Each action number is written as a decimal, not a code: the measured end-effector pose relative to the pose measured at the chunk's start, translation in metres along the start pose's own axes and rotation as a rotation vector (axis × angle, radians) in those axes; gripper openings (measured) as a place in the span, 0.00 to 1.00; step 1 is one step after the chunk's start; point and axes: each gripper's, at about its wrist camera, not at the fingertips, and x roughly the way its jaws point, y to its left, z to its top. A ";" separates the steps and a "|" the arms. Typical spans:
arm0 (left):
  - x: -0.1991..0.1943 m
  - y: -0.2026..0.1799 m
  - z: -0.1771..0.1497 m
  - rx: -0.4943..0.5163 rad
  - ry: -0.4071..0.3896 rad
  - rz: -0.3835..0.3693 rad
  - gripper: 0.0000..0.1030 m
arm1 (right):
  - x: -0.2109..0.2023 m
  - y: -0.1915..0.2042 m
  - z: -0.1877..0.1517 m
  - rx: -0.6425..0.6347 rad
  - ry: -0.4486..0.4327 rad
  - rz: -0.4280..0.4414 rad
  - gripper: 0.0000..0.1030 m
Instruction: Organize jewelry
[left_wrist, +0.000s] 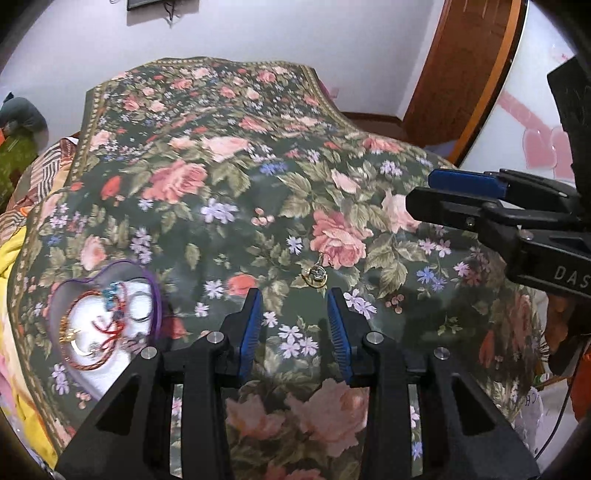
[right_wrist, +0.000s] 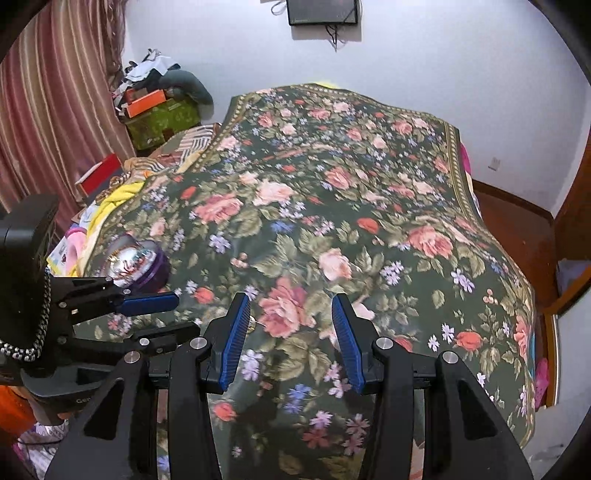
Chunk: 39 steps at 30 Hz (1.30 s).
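**Floral bedspread, one gold piece still loose**

A dark green bedspread (right_wrist: 332, 206) printed with pink roses and small lilac flowers covers the bed, its patterned border running along the far and right edges; behind it stands a pale wall (right_wrist: 443, 55) with a dark framed panel (right_wrist: 323, 11) hung high; striped pinkish curtains (right_wrist: 44, 110) hang at the left, beside a heap of boxes and clothes (right_wrist: 162, 107); a wooden door frame (left_wrist: 461, 81) and brown floor lie at the right.

A purple heart-shaped box (left_wrist: 107, 317) sits on the spread near its left edge, holding bangles, rings and red thread on a white lining; a small gold trinket (left_wrist: 315, 275) lies alone on the cloth, well apart from the box, just ahead of the left gripper (left_wrist: 295, 328); its jaws stand apart with nothing between them; the right gripper (right_wrist: 291, 339) likewise stands open and empty over a rose, close beside the left one.
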 end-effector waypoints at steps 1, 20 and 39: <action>0.003 -0.001 0.000 0.001 0.004 0.001 0.34 | 0.003 -0.001 -0.001 -0.002 0.009 0.000 0.41; 0.010 0.025 -0.008 -0.003 -0.017 -0.019 0.34 | 0.068 0.038 -0.008 -0.178 0.225 0.053 0.19; 0.016 0.031 -0.014 -0.026 0.005 -0.038 0.34 | 0.078 0.044 -0.010 -0.197 0.247 0.052 0.08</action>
